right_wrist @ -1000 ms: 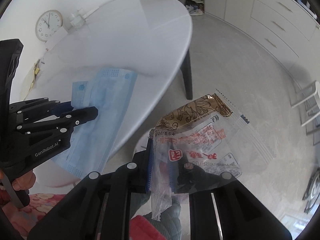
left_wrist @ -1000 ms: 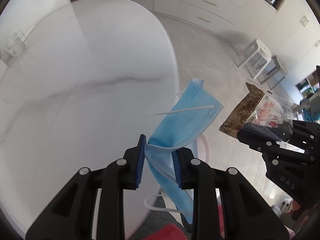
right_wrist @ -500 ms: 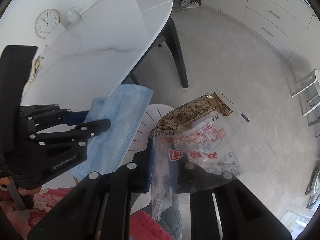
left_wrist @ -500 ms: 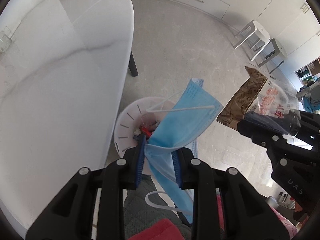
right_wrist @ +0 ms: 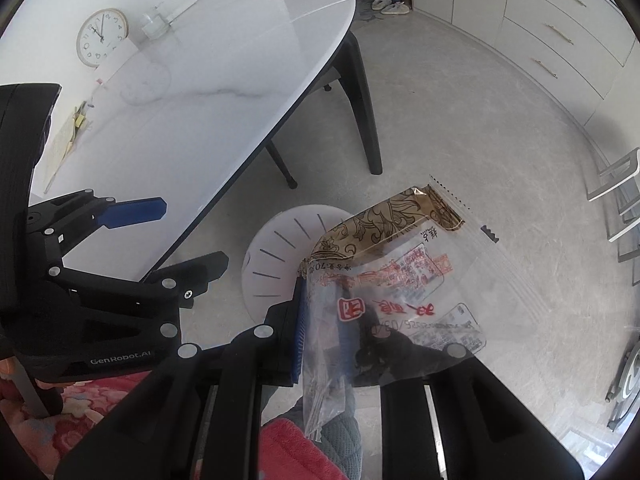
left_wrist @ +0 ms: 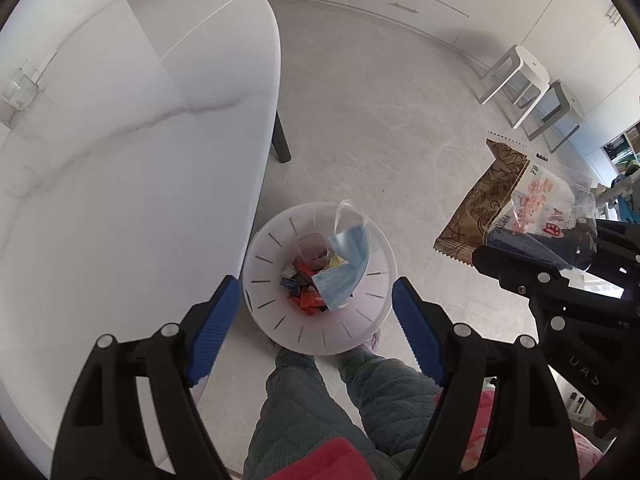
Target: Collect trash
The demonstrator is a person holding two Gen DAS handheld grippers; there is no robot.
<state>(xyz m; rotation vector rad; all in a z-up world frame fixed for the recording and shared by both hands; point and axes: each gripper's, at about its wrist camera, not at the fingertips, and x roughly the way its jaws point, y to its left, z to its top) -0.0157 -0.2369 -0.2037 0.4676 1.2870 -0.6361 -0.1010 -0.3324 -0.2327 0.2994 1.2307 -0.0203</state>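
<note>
Face mask (left_wrist: 343, 268), blue, lying inside white bin (left_wrist: 374, 322) on other wrappers, beside the table's (left_wrist: 120, 160) edge. Left gripper (left_wrist: 316, 312) fingers spread wide above it; right gripper (right_wrist: 322, 328) clamped on snack wrapper (right_wrist: 400, 280).

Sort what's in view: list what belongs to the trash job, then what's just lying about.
Job: face mask lying in the white bin; snack wrapper clamped in the right gripper; open left gripper.

Bystanders: marble table, wall clock, stools, shoes.
</note>
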